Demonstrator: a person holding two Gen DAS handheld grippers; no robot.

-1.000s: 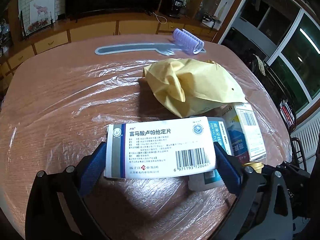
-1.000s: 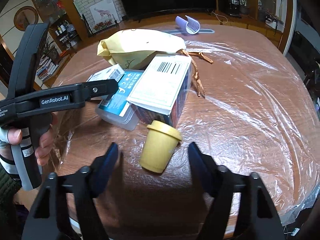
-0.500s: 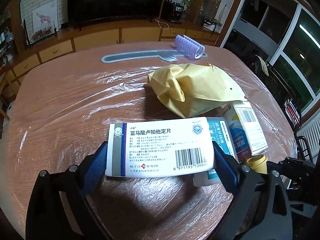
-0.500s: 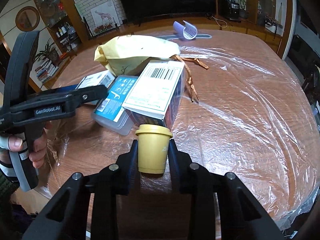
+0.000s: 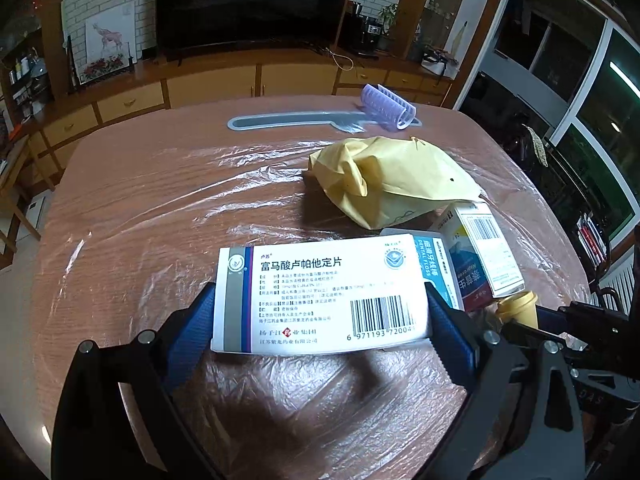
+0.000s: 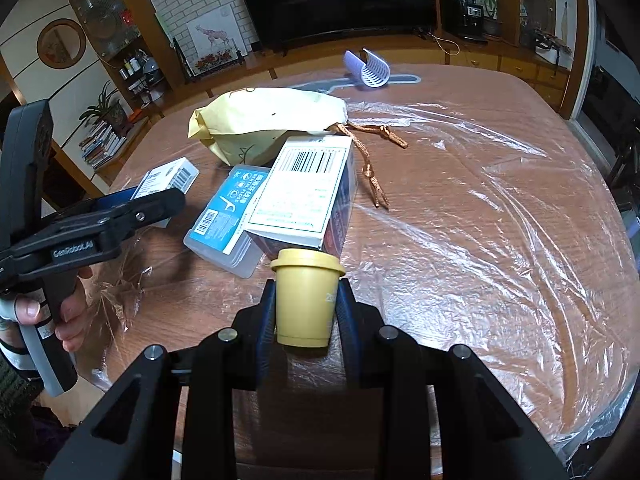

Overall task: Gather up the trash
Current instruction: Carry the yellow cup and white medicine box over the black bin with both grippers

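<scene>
My left gripper (image 5: 320, 300) is shut on a white medicine box (image 5: 312, 276) with a blue stripe and a barcode, held just above the table. The right wrist view shows that box (image 6: 168, 178) at the left, in the left gripper (image 6: 160, 200). My right gripper (image 6: 306, 296) is shut on a small yellow cup (image 6: 306, 280), upright between the pads. The cup (image 5: 516, 306) also shows at the right edge of the left wrist view. A yellow bag (image 6: 264, 120), a blue floss box (image 6: 228, 216) and a white carton (image 6: 304, 188) lie in a heap on the table.
The round wooden table (image 6: 480, 220) is covered in loose clear plastic film. A brown cord (image 6: 372, 168) trails from the bag. A purple hair roller (image 5: 388, 106) and a grey flat tool (image 5: 288, 122) lie at the far edge. A person's hand (image 6: 28, 312) grips the left handle.
My right gripper closed on the yellow cup, which now stands upright between the pads. My left gripper drew back and up a little with the medicine box.
</scene>
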